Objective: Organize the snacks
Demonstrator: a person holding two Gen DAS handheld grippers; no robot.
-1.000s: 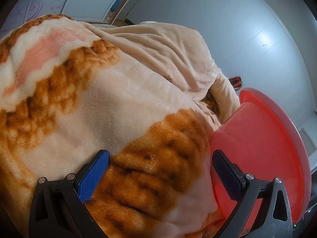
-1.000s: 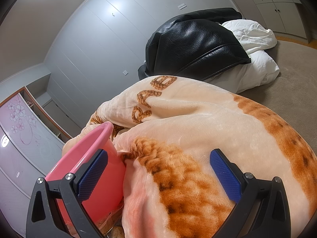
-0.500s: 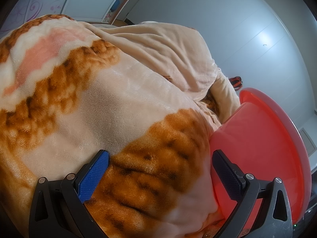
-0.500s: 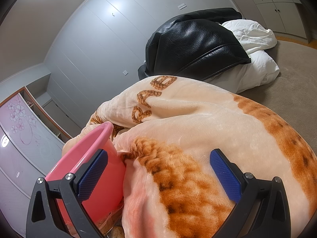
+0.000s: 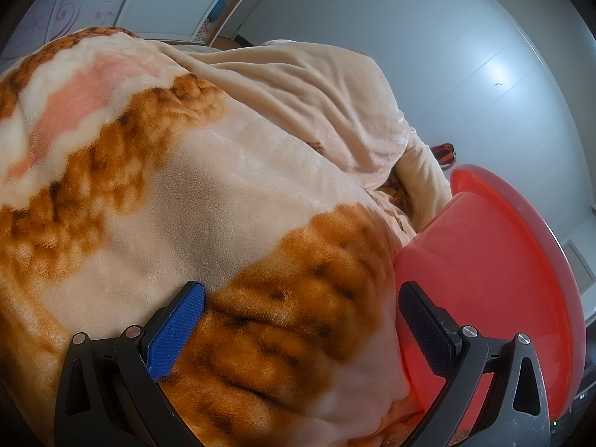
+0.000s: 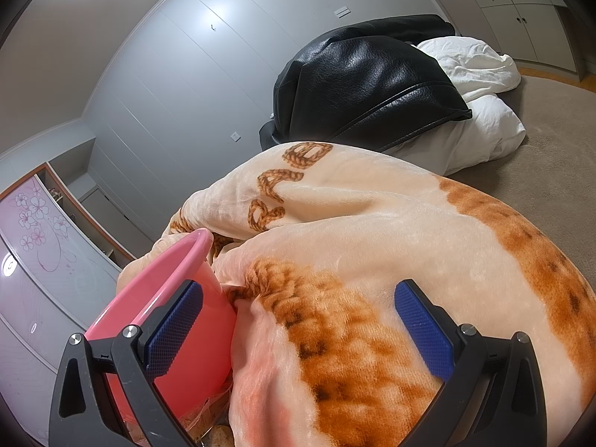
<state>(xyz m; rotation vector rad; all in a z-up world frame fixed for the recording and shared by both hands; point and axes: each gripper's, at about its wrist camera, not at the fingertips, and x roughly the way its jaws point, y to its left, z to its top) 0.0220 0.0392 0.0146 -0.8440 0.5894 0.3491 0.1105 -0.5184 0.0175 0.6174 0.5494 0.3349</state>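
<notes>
Fleece filled most of what you saw: a cream and orange blanket point(image 5: 231, 201) lay heaped on the bed point(image 6: 551, 149) in front of both hands. Your left tool point(image 5: 301, 320) was spread wide with nothing between its blue pads, hovering just above the blanket. A pink basin point(image 5: 495, 283) stood tilted to its right, pressed against the fabric. Your right tool point(image 6: 298, 320) was spread just as wide and held nothing; the basin point(image 6: 175, 298) sat right behind its left finger, with the blanket under the rest of it. Something crinkly and pale showed at the basin's foot, perhaps snack wrappers, too hidden for you to tell. Farther back, a black leather jacket point(image 6: 365, 85) lay on white bedding point(image 6: 484, 126).
</notes>
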